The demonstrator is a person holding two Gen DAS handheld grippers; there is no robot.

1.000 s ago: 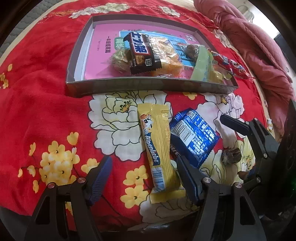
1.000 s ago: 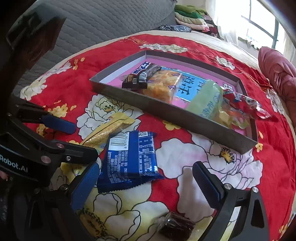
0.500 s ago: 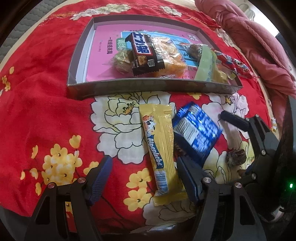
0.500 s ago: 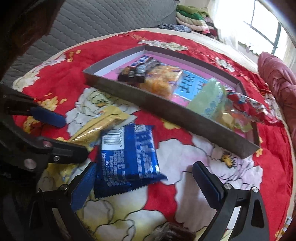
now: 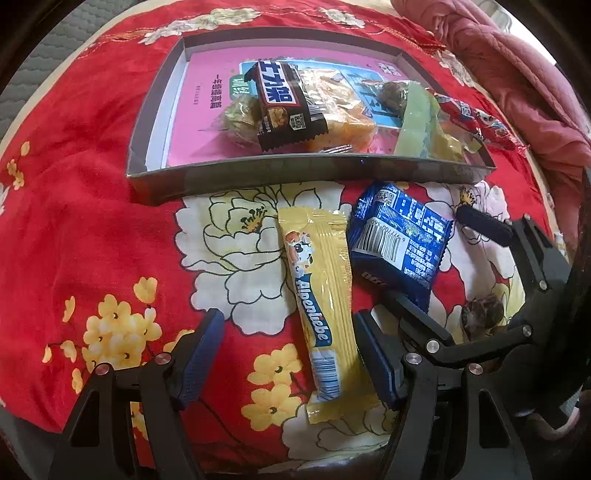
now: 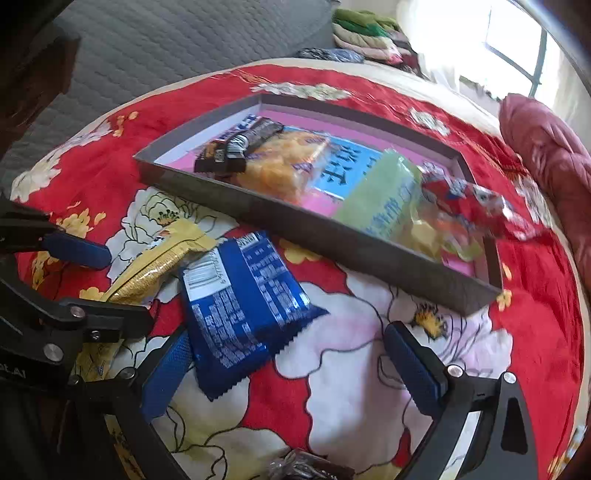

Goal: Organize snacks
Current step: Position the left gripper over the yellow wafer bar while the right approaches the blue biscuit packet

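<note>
A yellow Alpenliebe packet [image 5: 321,295] lies on the red floral cloth between the open fingers of my left gripper [image 5: 288,354]. A blue snack packet [image 5: 399,243] lies beside it on the right, tilted; in the right wrist view the blue packet [image 6: 243,306] lies against the left finger of my open right gripper [image 6: 291,365], and the yellow packet [image 6: 155,266] is to its left. The grey box lid [image 5: 258,173] behind holds a black chocolate bar [image 5: 284,107] and several other snacks. A small dark wrapped sweet [image 5: 482,317] lies on the right.
A pink quilt [image 5: 517,74] is bunched at the far right. The lid's near wall [image 6: 332,240] stands just beyond the packets. A grey quilted surface [image 6: 166,44] and folded clothes [image 6: 365,33] lie beyond the cloth. The sweet [image 6: 306,467] is under the right gripper.
Both grippers moved forward toward the lid. The blue packet has been pushed and tipped up on its left edge, now closer to the lid wall.
</note>
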